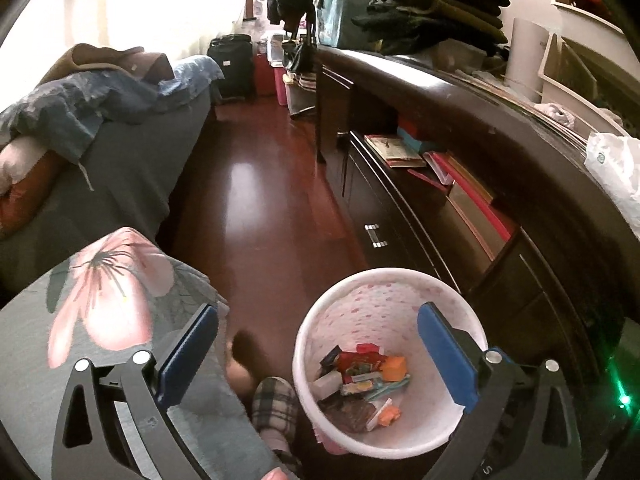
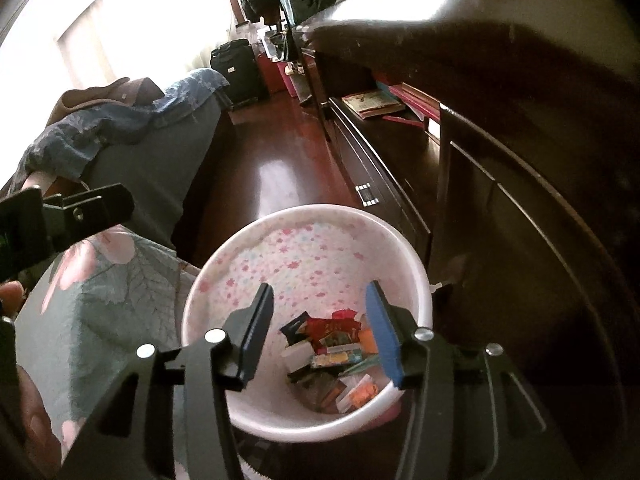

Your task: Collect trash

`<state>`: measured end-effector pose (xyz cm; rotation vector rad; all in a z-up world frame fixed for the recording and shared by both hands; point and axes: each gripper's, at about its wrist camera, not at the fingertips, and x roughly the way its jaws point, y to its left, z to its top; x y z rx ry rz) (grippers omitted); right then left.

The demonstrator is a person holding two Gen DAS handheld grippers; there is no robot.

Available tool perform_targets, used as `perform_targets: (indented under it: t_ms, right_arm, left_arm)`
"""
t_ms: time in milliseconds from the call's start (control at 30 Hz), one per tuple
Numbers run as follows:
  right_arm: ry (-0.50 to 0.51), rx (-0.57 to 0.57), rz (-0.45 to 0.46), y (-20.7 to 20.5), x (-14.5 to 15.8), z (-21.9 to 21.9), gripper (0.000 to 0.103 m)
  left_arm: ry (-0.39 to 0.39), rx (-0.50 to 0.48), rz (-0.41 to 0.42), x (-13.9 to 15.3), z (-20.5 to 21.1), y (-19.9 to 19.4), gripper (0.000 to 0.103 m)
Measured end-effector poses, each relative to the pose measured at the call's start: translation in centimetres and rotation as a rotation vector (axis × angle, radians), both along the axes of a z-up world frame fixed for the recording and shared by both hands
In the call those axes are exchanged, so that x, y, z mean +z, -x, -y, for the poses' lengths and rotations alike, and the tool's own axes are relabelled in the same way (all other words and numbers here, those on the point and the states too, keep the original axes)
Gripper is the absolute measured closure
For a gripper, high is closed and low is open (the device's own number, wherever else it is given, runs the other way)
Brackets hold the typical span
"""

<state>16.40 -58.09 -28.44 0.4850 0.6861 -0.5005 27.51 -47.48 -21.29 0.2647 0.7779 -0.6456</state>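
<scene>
From the left wrist view, the left gripper (image 1: 318,354) stands wide apart with nothing between its blue pads (image 1: 188,354), hanging above the floor with its right finger over the white waste bin (image 1: 308,344). The bin stands on the dark red wooden floor (image 1: 256,184), just beside a long dark cabinet (image 1: 500,128) and near the corner of a flower-printed cushion (image 1: 108,300). At its bottom lies the trash (image 1: 360,380): a jumble of red, orange and teal wrappers and small boxes. A plaid slipper (image 1: 276,404) sits on the floor touching the bin's left side; something brown and blurred lies just beyond it, too smeared to name. From the right wrist view, the right gripper (image 2: 322,336) hangs directly over the mouth of the waste bin (image 2: 224,276), its jaws partly apart and empty, the pads (image 2: 384,336) framing the trash (image 2: 332,356) below. The bin's inner wall is dotted with small pink flowers. The left gripper's body (image 2: 76,216) shows at the left edge, above the cushion (image 2: 116,292).
</scene>
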Motion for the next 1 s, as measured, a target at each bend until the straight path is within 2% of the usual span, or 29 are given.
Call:
perform_targets:
  t_ms: [300, 367, 633, 1000]
  right_arm:
    - [0.040, 0.021, 0.027, 1.7, 3.5, -3.4, 0.035]
    - [0.048, 0.033, 0.042, 2.3, 4.5, -4.8, 0.029]
    - [0.145, 0.103, 0.101, 5.3, 9.1, -12.5, 0.004]
    - [0.243, 0.294, 0.161, 8.9, 14.0, -24.7, 0.004]
  left_arm:
    - [0.027, 0.035, 0.044, 3.2, -3.7, 1.6, 0.004]
    - [0.032, 0.049, 0.060, 3.9, -4.9, 2.1, 0.004]
    - [0.082, 0.174, 0.126, 8.1, -14.3, 5.0, 0.004]
    - [0.140, 0.410, 0.196, 12.0, -29.5, 10.6, 0.004]
